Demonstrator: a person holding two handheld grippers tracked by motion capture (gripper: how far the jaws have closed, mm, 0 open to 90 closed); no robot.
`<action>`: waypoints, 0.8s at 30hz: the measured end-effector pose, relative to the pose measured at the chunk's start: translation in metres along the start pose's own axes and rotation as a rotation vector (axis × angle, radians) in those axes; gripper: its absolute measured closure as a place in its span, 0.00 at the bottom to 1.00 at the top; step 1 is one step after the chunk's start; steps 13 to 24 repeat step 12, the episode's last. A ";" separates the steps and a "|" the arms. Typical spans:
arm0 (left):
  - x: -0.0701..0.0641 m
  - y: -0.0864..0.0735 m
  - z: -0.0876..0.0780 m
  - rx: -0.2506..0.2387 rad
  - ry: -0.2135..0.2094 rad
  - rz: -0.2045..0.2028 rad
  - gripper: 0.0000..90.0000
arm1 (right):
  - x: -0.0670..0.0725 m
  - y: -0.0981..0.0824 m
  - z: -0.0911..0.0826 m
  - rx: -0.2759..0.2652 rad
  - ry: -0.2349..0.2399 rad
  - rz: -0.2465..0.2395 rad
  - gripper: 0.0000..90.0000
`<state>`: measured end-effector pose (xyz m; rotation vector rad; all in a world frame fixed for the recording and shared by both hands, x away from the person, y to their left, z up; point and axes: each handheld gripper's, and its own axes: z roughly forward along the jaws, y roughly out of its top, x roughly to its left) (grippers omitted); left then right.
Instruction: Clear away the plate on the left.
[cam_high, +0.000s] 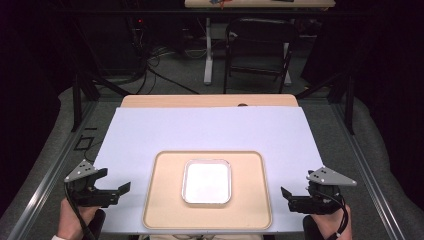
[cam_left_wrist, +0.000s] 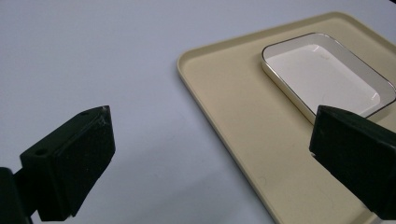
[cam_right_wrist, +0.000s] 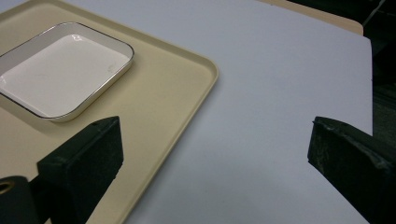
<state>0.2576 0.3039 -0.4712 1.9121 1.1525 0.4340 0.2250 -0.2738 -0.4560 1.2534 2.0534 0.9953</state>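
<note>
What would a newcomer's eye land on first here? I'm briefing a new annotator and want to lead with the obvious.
First, the white dish with its thin dark rim, sitting in the middle of the beige tray at the near edge of the pale sheet covering the table. Next, the two black tools flanking the tray: the left tool and the right tool, both open and holding nothing.

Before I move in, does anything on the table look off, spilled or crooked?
Nothing stands out. The white dish sits flat and empty in the middle of the tray, square to its edges. The tray lies straight on the sheet. No spill or damage shows. The left gripper and right gripper are open, beside the tray.
</note>
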 end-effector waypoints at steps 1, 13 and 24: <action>0.000 -0.001 0.000 0.003 0.001 0.007 0.00 | 0.000 -0.003 -0.001 -0.002 -0.002 0.008 0.03; 0.001 -0.003 -0.001 -0.026 -0.009 0.000 0.00 | 0.004 -0.017 0.006 0.044 -0.013 0.003 0.04; 0.001 -0.003 -0.001 -0.026 -0.009 0.000 0.00 | 0.004 -0.017 0.006 0.044 -0.013 0.003 0.04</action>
